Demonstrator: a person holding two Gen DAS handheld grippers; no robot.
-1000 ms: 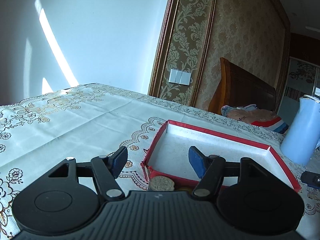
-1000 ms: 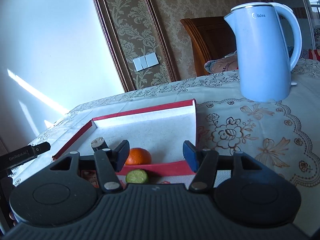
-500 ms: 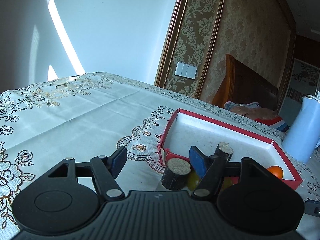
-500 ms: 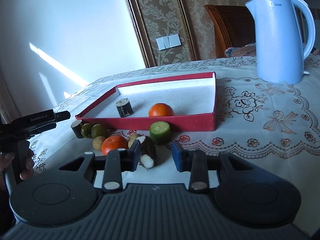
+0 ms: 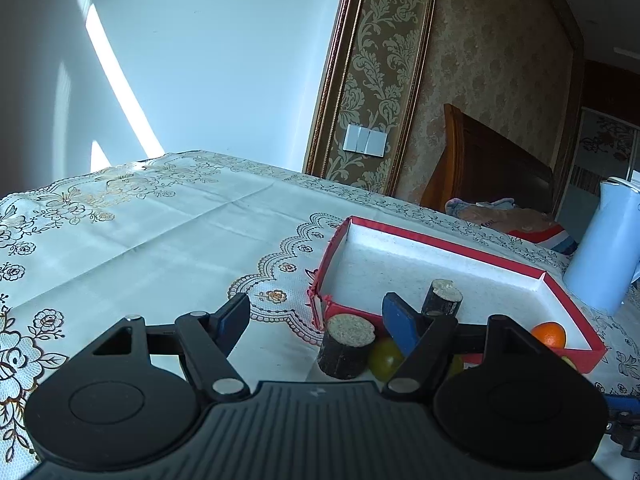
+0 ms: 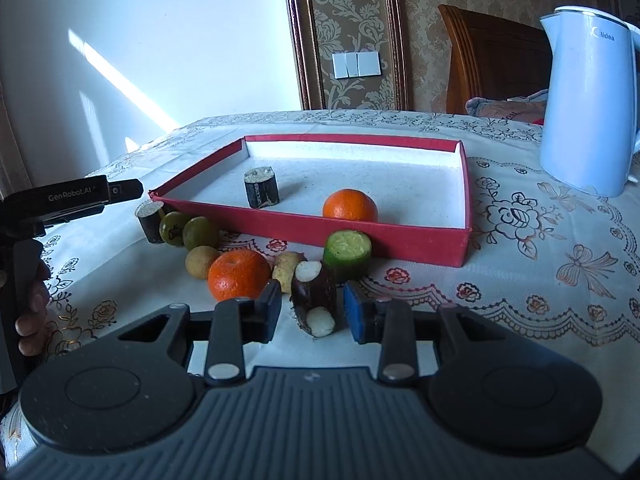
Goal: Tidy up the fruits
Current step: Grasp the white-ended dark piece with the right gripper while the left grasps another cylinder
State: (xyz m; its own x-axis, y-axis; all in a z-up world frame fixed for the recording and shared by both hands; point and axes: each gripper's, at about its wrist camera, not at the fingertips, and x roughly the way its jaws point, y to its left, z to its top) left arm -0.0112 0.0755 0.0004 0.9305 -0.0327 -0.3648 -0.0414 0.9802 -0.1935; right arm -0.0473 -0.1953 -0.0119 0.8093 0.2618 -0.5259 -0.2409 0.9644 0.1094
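my right hand-held gripper (image 6: 311, 311) has just been narrowing its jaws around the dark, white-ended cane stub (image 6: 313, 298), lying just in front of the shallow red cardboard tray (image 6: 404, 240); slight gaps remain, so no grip yet. my left hand-held gripper (image 5: 316, 318) stands wide and empty at the tray's left corner.

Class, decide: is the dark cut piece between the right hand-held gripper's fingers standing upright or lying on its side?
Lying on its side: the dark piece shows one pale cut end facing the camera.
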